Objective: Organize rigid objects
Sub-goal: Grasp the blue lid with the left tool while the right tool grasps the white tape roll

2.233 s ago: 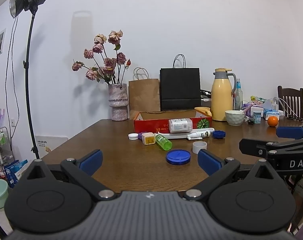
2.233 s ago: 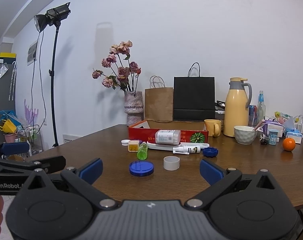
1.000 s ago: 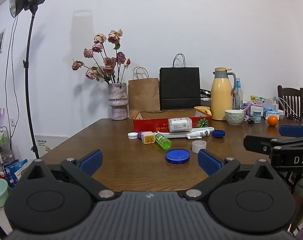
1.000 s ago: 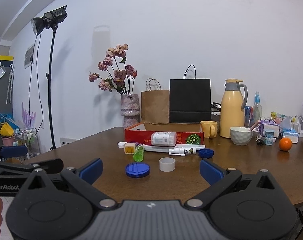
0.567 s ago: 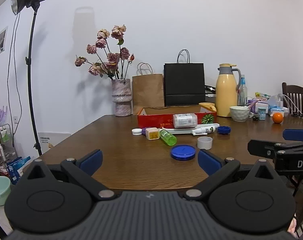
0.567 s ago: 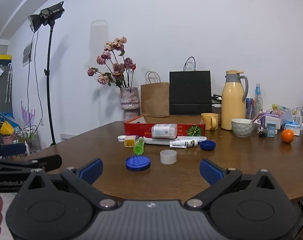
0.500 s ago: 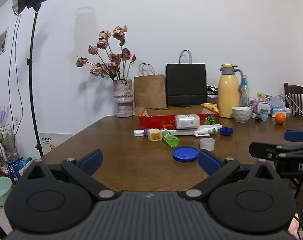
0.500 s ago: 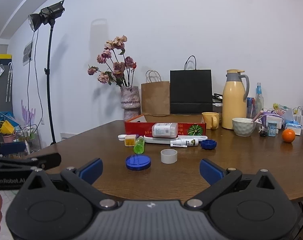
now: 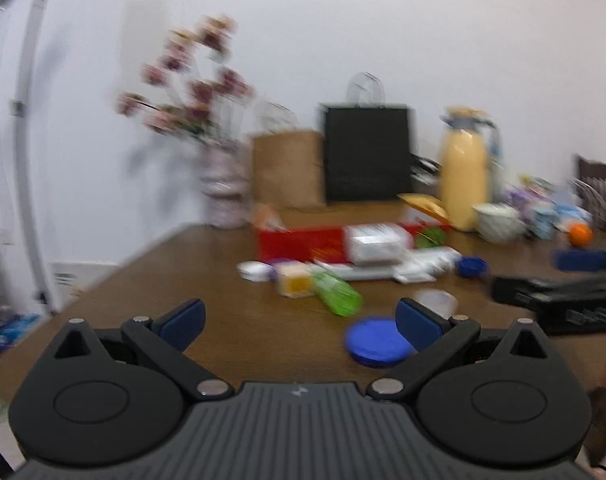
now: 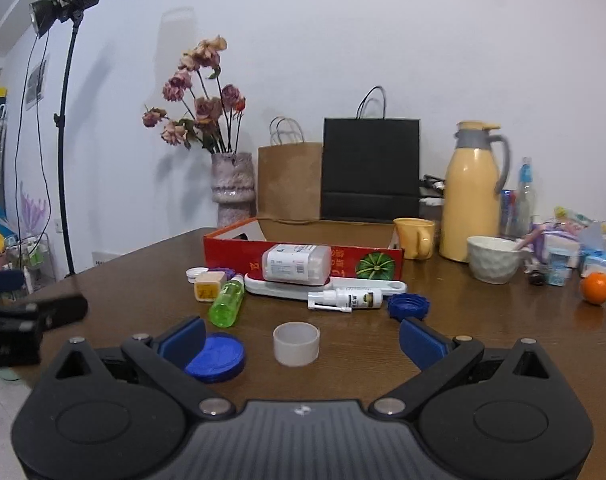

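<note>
Both tongs, right tongs and left tongs, were spread, empty; white cap (likely light, stiff, slippery) sat between the right tips, best pinched across its wall.

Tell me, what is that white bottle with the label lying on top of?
The white bottle lies on its side on a long flat white thing, in front of the red box. What that flat thing is, I cannot tell; the bottle covers its middle.
</note>
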`<state>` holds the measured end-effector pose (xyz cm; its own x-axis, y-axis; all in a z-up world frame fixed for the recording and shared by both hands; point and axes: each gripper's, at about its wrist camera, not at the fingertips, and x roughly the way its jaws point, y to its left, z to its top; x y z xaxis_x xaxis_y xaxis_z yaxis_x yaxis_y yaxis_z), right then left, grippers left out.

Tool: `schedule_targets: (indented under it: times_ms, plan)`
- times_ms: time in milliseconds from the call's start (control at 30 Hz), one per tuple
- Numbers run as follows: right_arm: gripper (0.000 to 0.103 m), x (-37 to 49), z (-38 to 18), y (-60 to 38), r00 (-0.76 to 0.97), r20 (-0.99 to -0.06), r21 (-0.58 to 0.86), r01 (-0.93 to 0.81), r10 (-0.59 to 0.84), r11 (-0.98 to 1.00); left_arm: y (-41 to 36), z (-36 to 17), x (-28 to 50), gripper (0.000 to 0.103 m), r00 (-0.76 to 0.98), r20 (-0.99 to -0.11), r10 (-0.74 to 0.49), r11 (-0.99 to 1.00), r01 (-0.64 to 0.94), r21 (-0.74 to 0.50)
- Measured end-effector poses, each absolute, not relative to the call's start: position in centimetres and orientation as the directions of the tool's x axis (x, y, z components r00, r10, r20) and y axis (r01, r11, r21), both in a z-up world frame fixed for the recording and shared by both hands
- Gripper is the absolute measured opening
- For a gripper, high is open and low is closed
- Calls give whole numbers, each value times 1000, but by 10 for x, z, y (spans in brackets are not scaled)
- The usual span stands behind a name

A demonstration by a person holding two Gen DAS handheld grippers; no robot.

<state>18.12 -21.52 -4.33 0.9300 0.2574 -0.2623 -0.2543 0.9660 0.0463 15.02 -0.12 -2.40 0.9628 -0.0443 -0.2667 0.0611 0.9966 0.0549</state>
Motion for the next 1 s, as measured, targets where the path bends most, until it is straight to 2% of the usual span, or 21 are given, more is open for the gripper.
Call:
schedule_targets:
  times_ms: [133,267,333,433,567,633,700,767,800,933,967,1000]
  plan:
    - [102,223,-51,-213,886,-369,3,-301,280,954,-17,-36,175,103,932,-332,-148,987,158,3]
    - [86,261,-59,-214,841,-441,72,-314,313,947,-30,-49,204,103,906,-385,-179,981,195,2]
    - [83,275,-64,-214,825,-454,105,-326,337,939,-36,-52,215,100,906,-390,-165,981,192,32]
    - [79,289,-70,-209,811,-471,97,-343,347,934,-36,-56,230,94,888,-428,-167,978,204,43]
    - [64,305,-75,-210,740,-527,177,-385,418,906,-32,-63,246,87,849,-494,-189,975,220,5]
    - [60,308,-77,-209,722,-544,184,-396,429,900,-28,-66,250,83,835,-516,-189,976,216,-9]
    - [53,310,-77,-207,723,-551,157,-400,416,903,-25,-67,255,73,825,-530,-197,977,212,-33]
    - [47,313,-77,-205,724,-563,138,-393,398,909,-23,-66,259,71,819,-539,-198,978,204,-49]
    - [44,314,-78,-205,723,-567,136,-391,396,910,-24,-65,259,65,819,-538,-199,977,207,-48]
    - [44,311,-77,-206,724,-564,133,-395,397,909,-27,-64,263,63,823,-534,-195,978,206,-40]
    - [44,310,-76,-206,725,-561,132,-397,398,908,-28,-63,263,57,825,-531,-193,978,204,-39]
    - [44,309,-76,-207,726,-559,133,-398,401,908,-29,-60,261,29,833,-520,-188,979,200,-33]
